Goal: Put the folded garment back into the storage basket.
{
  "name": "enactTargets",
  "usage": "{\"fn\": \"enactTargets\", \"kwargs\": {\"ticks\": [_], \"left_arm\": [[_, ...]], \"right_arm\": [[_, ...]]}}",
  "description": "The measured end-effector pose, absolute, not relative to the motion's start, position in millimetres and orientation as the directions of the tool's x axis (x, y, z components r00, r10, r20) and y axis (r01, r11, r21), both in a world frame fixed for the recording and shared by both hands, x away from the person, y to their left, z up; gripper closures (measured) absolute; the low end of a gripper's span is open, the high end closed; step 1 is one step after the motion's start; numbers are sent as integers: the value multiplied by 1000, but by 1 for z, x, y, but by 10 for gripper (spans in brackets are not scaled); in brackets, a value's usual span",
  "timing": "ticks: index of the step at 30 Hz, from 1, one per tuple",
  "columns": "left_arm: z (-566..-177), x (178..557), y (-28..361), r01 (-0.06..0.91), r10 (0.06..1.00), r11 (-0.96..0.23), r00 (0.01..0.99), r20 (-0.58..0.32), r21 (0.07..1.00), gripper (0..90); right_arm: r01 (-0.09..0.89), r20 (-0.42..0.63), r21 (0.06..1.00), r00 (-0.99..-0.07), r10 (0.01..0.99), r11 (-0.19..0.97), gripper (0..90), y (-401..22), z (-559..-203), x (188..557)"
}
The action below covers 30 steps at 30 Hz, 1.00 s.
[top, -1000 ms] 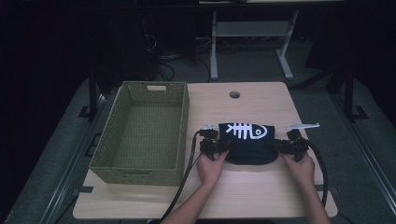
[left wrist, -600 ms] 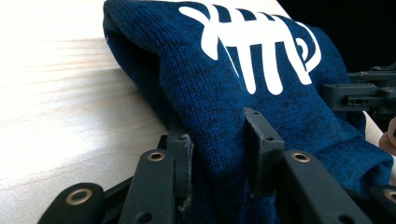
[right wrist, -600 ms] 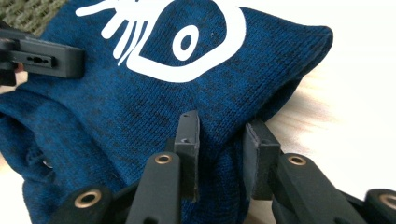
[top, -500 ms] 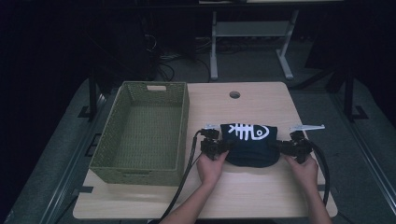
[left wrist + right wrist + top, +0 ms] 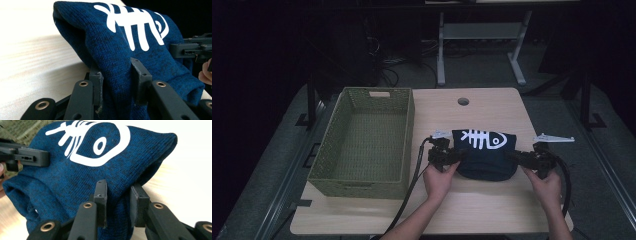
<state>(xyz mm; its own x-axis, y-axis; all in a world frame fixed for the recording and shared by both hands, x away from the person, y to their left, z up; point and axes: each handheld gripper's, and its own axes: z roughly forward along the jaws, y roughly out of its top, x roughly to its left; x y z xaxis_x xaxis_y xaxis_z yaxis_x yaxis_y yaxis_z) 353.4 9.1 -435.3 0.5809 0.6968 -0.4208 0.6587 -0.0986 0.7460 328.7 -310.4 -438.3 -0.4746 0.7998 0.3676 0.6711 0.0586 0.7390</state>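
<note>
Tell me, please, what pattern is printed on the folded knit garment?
A white fish skeleton on dark blue knit garment, best seen in the left gripper view.

Light wood table (image 5: 472, 210) with a round hole (image 5: 463, 101) near its far edge. Green woven basket (image 5: 362, 142) sits on its left half. Dark blue knit garment (image 5: 486, 155) right of basket.

One tabletop (image 5: 492, 210), one hole (image 5: 463, 101) in it. One basket (image 5: 362, 182). One blue knit (image 5: 489, 160), one fish-bone print (image 5: 482, 138) on it. Two tools: left tool (image 5: 458, 156), right tool (image 5: 515, 157). Two hands: left hand (image 5: 438, 181), right hand (image 5: 546, 187). Two cables.
</note>
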Motion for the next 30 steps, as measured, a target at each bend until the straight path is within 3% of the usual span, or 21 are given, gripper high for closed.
{"fn": "enactTargets", "kwargs": {"ticks": [12, 30], "left_arm": [[-399, 348, 10, 615, 663, -150, 644, -383, 774, 671], [-360, 352, 30, 616, 652, -134, 645, -399, 776, 676]], "right_arm": [[661, 378, 750, -466, 800, 31, 708, -311, -409, 317], [639, 397, 769, -512, 762, 29, 711, -300, -369, 322]]}}
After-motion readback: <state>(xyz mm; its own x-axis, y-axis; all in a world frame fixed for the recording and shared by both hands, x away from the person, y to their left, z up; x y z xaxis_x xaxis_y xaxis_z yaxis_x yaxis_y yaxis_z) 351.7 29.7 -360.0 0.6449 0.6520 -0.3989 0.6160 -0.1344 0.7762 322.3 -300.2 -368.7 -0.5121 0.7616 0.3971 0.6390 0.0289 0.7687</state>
